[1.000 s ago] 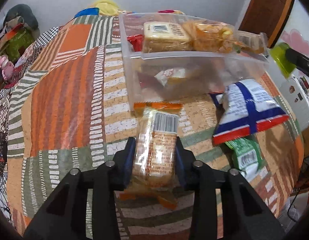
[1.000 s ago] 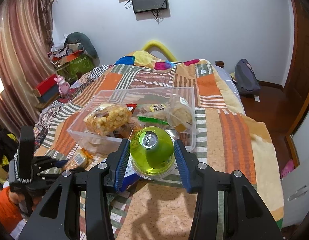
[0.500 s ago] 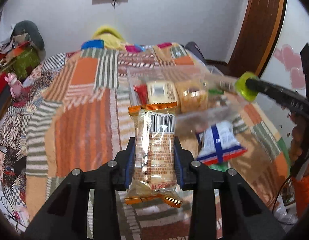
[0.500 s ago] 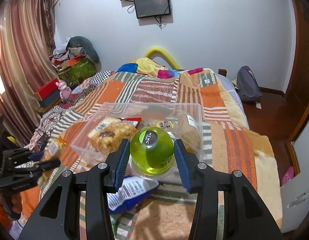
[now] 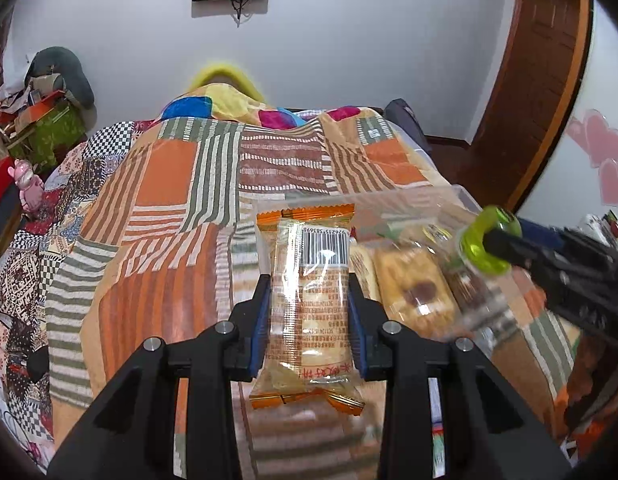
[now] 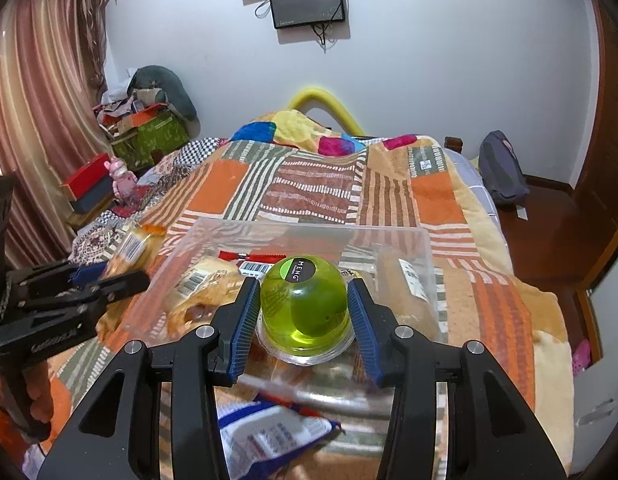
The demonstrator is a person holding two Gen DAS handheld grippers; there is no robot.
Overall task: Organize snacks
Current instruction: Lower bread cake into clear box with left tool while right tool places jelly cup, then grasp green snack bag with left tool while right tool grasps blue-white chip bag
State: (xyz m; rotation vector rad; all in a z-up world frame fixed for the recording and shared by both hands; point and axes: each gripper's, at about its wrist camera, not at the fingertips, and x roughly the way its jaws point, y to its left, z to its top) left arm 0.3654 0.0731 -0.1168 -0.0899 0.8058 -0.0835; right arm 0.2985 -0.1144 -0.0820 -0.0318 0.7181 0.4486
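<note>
My left gripper (image 5: 308, 308) is shut on a clear orange-edged biscuit packet (image 5: 309, 304) and holds it in the air at the left side of a clear plastic bin (image 6: 389, 240). The bin sits on the patchwork bed and holds several wrapped cakes (image 5: 413, 292). My right gripper (image 6: 304, 312) is shut on a green jelly cup (image 6: 305, 308) above the bin's near edge. The left gripper also shows in the right wrist view (image 6: 105, 278), and the jelly cup shows in the left wrist view (image 5: 489, 240).
A blue, white and red snack bag (image 6: 269, 432) lies on the bedspread (image 6: 309, 188) in front of the bin. Boxes and clutter (image 6: 149, 128) stand at the far left by the curtain. A dark backpack (image 6: 501, 176) lies on the floor at the right.
My left gripper has lifted the biscuit packet off the bedspread and carried it up beside the bin. My right gripper has moved the jelly cup forward over the bin's near edge.
</note>
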